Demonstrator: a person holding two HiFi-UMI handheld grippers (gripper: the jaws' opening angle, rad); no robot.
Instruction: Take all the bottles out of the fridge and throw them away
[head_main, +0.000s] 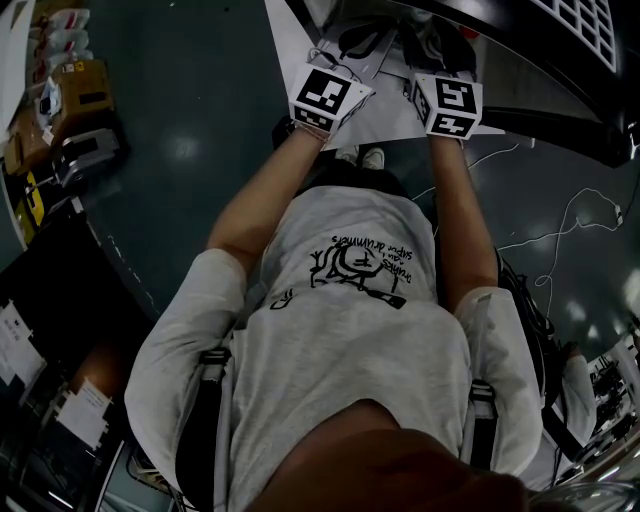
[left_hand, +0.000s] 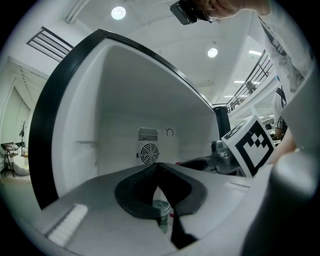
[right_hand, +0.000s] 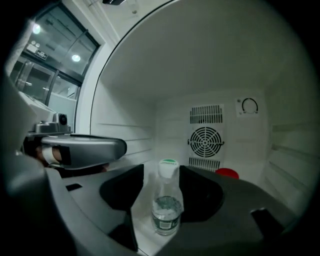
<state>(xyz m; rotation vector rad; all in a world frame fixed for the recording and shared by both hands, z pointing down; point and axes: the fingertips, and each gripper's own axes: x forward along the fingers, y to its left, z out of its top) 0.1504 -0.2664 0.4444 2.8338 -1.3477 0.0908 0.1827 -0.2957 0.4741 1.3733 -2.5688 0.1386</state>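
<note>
In the white fridge (right_hand: 125, 115), a clear white-capped plastic bottle (right_hand: 167, 205) is flanked by the open right hand-held gripper (right_hand: 161, 172) — easily toppled if clipped.

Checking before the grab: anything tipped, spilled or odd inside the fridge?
Nothing stands out. The bottle stands upright on the fridge floor, cap on, no spill visible, between the open jaws of the right gripper, not gripped. A red object at the back is mostly hidden behind a jaw; can't tell what it is.

The white fridge floor (right_hand: 142, 232) bears an upright clear bottle (right_hand: 166, 210), with a red thing (right_hand: 227, 173) farther back.
</note>
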